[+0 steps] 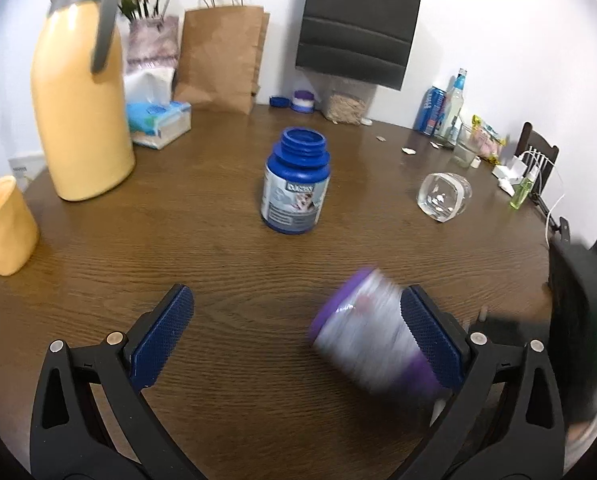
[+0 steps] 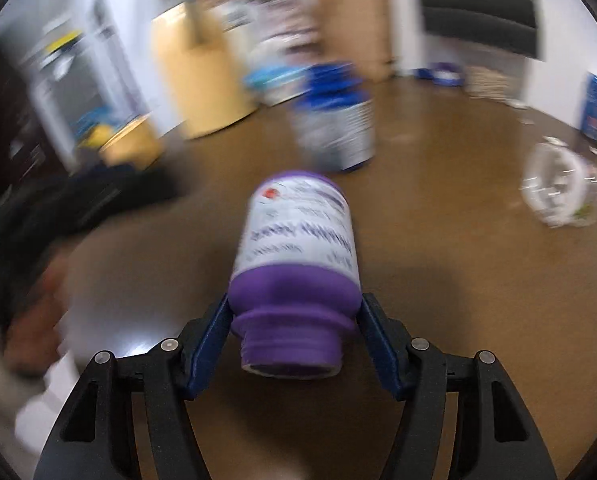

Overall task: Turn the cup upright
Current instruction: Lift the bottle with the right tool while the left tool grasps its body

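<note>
Right claw is gripping the purple white-labelled plastic bottle by its shoulder, mouth facing 6 o'clock above the brown wooden table, flip underway, uprighting remaining; left claw is gaping empty.

Two open-necked pill bottles: one blue upright mid-worktop, one purple off the surface. Two clear glasses: one on its side toward the right edge, one upright near the far right edge. Two paper bags at the far edge, brown and black. One yellow jug, one yellow cup, one tissue pack along the left edge. Two loose caps at the far edge, blue and purple.
</note>
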The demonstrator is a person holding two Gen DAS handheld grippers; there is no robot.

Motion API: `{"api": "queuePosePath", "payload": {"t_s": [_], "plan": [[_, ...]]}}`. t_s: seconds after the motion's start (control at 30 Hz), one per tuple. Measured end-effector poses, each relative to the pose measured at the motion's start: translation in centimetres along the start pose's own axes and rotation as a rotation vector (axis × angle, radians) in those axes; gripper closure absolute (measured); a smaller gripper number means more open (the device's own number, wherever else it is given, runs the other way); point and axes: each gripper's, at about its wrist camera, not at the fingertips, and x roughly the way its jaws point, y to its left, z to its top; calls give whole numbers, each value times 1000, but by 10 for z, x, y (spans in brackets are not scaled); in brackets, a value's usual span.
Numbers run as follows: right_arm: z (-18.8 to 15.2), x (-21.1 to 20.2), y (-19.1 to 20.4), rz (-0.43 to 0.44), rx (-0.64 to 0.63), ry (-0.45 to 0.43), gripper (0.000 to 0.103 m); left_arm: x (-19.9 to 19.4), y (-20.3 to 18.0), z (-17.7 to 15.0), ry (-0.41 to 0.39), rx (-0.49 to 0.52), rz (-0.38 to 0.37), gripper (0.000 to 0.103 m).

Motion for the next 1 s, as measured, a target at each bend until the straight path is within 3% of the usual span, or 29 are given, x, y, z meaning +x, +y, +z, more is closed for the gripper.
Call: {"api": "queuePosePath", "payload": {"t_s": [0.03, 0.1, 0.2, 0.23, 0.37, 0.5, 0.6, 0.67, 0.8, 0.87, 0.9, 0.97, 1.0], "plan": [[-4, 3, 8, 12, -21, 12, 34, 8, 3, 1, 23, -28, -22, 3], [-8, 5, 18, -7, -63, 7, 34, 20, 5, 1, 62, -63, -32, 16], [-7, 4, 19, -18, -71, 4, 34, 38, 4, -4, 121, -48, 22, 38], [-7, 2, 16, -20, -61, 2, 33, 40, 6, -6, 121, -57, 17, 41], [-10, -13, -1, -138, -15, -18, 31, 31, 13, -10, 105, -73, 76, 41], [-9, -27, -21, -131, 96, -62, 31, 21, 17, -17, 105, -75, 94, 41], [-2, -26, -23, -147, 108, -59, 31, 11, 15, -17, 89, -66, 120, 33], [-4, -29, -23, -139, 113, -63, 31, 5, 16, -15, 85, -83, 89, 15], [-2, -35, -33, -146, 144, -84, 31, 6, 3, -17, 154, -52, -52, 13], [-4, -41, -40, -170, 164, -92, 31, 16, -9, -24, 209, 3, -56, 13], [-4, -44, -44, -183, 177, -94, 31, 24, -14, -27, 236, 23, -51, 15], [-7, -51, -53, -204, 208, -102, 31, 31, -16, -30, 266, 14, -75, 36], [-9, -54, -57, -206, 227, -107, 30, 35, -14, -30, 286, -7, -90, 41]]}}
